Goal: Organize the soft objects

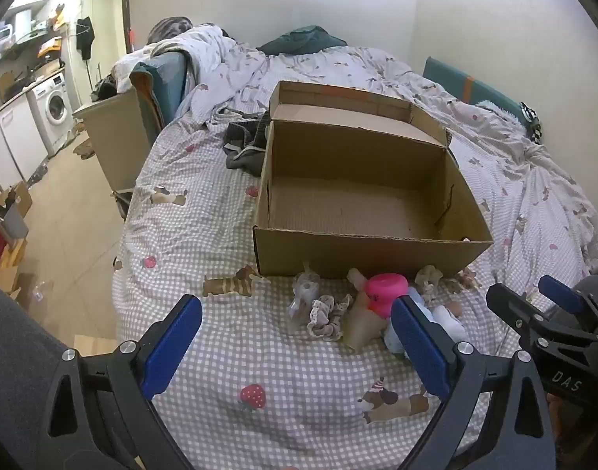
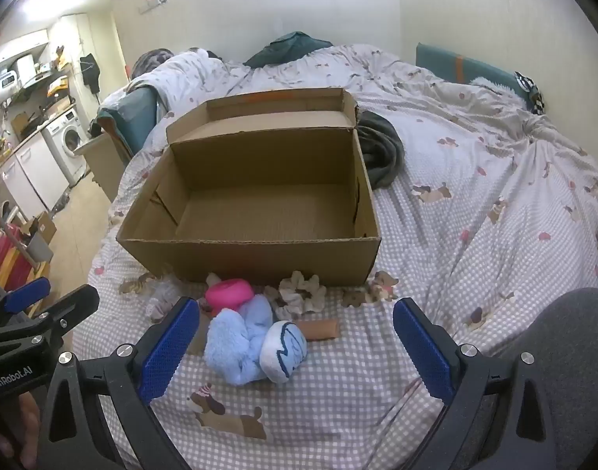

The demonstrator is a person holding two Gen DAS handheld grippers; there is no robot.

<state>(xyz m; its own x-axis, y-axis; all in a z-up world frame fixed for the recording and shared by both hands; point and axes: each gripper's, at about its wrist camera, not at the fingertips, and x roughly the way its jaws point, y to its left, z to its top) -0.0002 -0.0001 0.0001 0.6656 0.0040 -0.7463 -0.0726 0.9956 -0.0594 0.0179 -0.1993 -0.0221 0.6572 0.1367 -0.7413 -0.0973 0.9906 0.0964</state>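
Right wrist view puts the blue plush toy (image 2: pixel 236 338) dead ahead of your right gripper (image 2: pixel 295 346), lying on the bed (image 2: pixel 436 235) just short of the empty cardboard box (image 2: pixel 260 252), among a pink toy (image 2: pixel 228 293) and a scrunchie (image 2: pixel 299 293). Its long side runs roughly away from you. Your right hand looks nearer; the left gripper (image 1: pixel 297 346) faces bare sheet. Both sets of jaws are spread wide, holding nothing.
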